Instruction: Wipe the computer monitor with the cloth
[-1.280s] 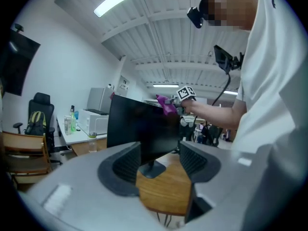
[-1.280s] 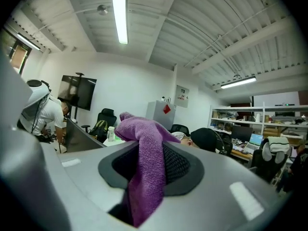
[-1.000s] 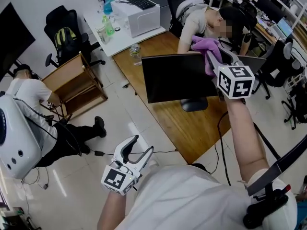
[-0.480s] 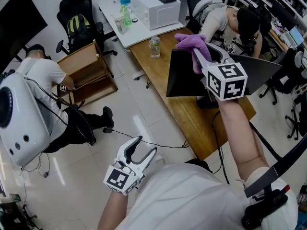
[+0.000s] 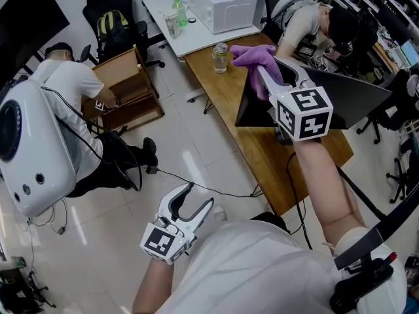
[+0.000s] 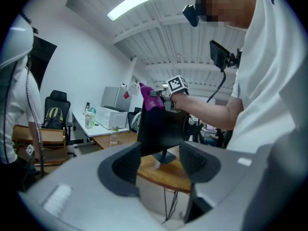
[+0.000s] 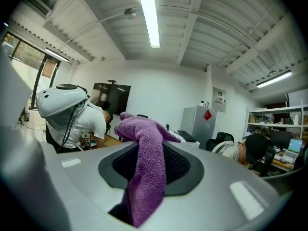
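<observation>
The black monitor stands on the wooden desk. A purple cloth hangs over the monitor's top left corner, and my right gripper is shut on it. In the right gripper view the cloth is pinched between the dark pads and bulges out above them. My left gripper hangs low beside my waist, over the floor, open and empty. From the left gripper view, between the open jaws, I see the monitor from the front-left with the cloth at its top edge.
A water bottle stands on the desk's far corner. Behind it is a white table with a printer. A person leans over the desk's far side. Another person crouches by a wooden cabinet. Cables run across the floor.
The right gripper with the cloth now sits at the monitor's top left corner instead of further right along the top edge. The left gripper has stayed low and open.
</observation>
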Motion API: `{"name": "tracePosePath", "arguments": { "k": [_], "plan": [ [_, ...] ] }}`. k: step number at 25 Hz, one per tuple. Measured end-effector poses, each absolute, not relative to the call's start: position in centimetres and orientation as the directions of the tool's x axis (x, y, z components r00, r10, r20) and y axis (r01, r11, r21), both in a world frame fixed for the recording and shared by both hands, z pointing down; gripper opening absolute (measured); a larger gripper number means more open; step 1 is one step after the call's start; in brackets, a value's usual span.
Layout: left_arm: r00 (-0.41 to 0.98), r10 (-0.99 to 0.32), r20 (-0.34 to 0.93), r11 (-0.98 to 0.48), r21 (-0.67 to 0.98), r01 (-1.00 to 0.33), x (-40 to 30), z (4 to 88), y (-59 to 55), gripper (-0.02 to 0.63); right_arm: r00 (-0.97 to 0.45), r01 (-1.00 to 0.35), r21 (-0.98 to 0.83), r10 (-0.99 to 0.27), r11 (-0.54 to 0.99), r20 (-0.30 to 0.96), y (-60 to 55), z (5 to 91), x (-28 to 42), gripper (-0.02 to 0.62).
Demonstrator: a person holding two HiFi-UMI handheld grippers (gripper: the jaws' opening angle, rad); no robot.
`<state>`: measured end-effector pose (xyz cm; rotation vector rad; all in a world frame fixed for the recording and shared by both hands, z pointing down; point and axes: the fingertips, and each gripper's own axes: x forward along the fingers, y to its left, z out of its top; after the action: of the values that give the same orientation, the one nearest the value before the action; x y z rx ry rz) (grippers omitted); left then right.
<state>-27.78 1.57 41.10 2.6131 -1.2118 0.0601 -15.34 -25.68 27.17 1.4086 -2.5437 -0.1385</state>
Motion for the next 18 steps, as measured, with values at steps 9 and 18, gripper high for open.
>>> {"name": "tracePosePath", "arguments": {
  "k": [9,18],
  "plan": [
    [0.659,-0.732,0.171,-0.622,0.227,-0.75,-27.4,41.5,1.3,0.27,-0.514,-0.811,0.206,-0.834,0.548,0.199,-24.8,31.3,-16.1,0.124],
    [0.673,-0.709,0.21,-0.638,0.215,-0.74,-27.1,41.4,1.0,0.27,-0.515,-0.801,0.153,-0.796,0.579,0.318,-24.0,40.1,-16.6,0.125]
  ]
}}
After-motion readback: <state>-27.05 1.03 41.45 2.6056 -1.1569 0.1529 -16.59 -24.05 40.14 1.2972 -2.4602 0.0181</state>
